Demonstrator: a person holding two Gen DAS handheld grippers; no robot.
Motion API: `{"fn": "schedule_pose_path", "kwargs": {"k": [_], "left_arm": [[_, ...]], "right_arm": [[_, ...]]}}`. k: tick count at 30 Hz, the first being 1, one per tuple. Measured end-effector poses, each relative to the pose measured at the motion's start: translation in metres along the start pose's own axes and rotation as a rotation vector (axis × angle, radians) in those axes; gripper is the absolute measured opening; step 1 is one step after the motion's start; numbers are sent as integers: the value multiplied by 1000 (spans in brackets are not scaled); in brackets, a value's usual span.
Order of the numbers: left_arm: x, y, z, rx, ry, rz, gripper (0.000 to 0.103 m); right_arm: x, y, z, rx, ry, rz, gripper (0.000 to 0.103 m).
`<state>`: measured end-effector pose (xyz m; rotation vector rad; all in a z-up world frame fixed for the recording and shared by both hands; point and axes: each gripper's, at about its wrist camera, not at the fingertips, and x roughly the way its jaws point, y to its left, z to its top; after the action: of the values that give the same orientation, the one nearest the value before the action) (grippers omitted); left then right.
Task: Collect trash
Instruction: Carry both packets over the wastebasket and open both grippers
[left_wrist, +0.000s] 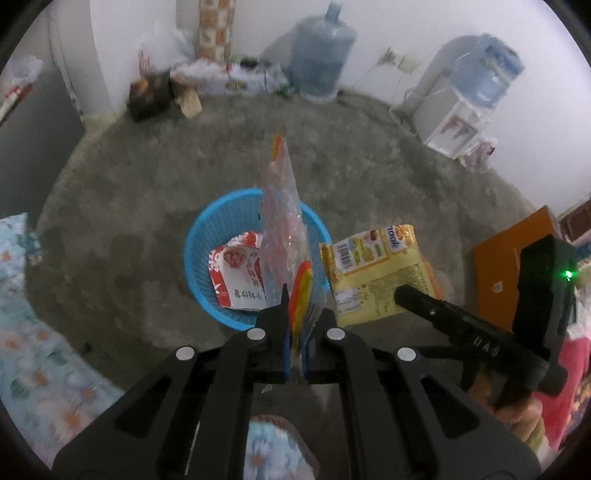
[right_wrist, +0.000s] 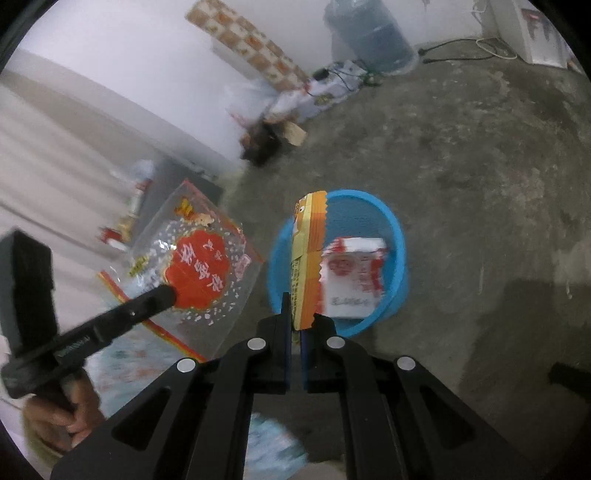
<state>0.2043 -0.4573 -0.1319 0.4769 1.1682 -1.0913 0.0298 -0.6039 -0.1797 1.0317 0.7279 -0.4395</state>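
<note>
Grippers both clenched on trash above the concrete floor (left_wrist: 388, 192). My left gripper (left_wrist: 295, 325) pinches a clear plastic wrapper with a red label (left_wrist: 282, 218), held edge-up over the blue basket (left_wrist: 199, 229). My right gripper (right_wrist: 295, 325) clamps a yellow noodle packet (right_wrist: 308, 258) over the same basket, where a red-and-white packet (right_wrist: 351, 277) lies inside.

- Left black two-finger gripper (left_wrist: 295, 314): jaws closed tight, clamping the lower edge of a clear crinkly plastic bag with a red and yellow label (left_wrist: 282, 229), pointed forward and down.
- Right black two-finger gripper (right_wrist: 297, 317): jaws pinched on a yellow and orange noodle wrapper (right_wrist: 308, 258), held edge-on.
- Bare hand (right_wrist: 61, 417) wrapped around the left gripper's handle, seen low left in the right wrist view.
</note>
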Motion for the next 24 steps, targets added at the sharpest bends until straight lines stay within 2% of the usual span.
{"fn": "schedule_pose_path", "kwargs": {"k": [4, 5, 6, 7, 8, 12, 16, 21, 24], "left_arm": [[50, 14, 20, -26, 45, -27, 6], [57, 16, 22, -42, 55, -35, 15], [67, 20, 27, -69, 69, -33, 38], [74, 22, 31, -96, 75, -18, 52], [78, 23, 34, -118, 61, -3, 63], [66, 22, 40, -182, -12, -42, 63], [37, 7, 44, -154, -72, -50, 66], [-23, -19, 37, -108, -158, -54, 70], [-78, -30, 24, -84, -233, -64, 74]], "right_arm": [[41, -12, 16, -16, 32, -71, 7], [51, -15, 17, -24, 35, -83, 15], [58, -18, 19, -28, 37, -99, 34], [67, -23, 20, -23, 43, -134, 42], [70, -27, 21, -18, 44, -142, 45], [64, -37, 16, 23, 26, -122, 49], [43, -41, 10, 44, -31, -96, 53], [17, -36, 3, 79, -71, -58, 53], [-4, -19, -9, 49, -83, -51, 55]]}}
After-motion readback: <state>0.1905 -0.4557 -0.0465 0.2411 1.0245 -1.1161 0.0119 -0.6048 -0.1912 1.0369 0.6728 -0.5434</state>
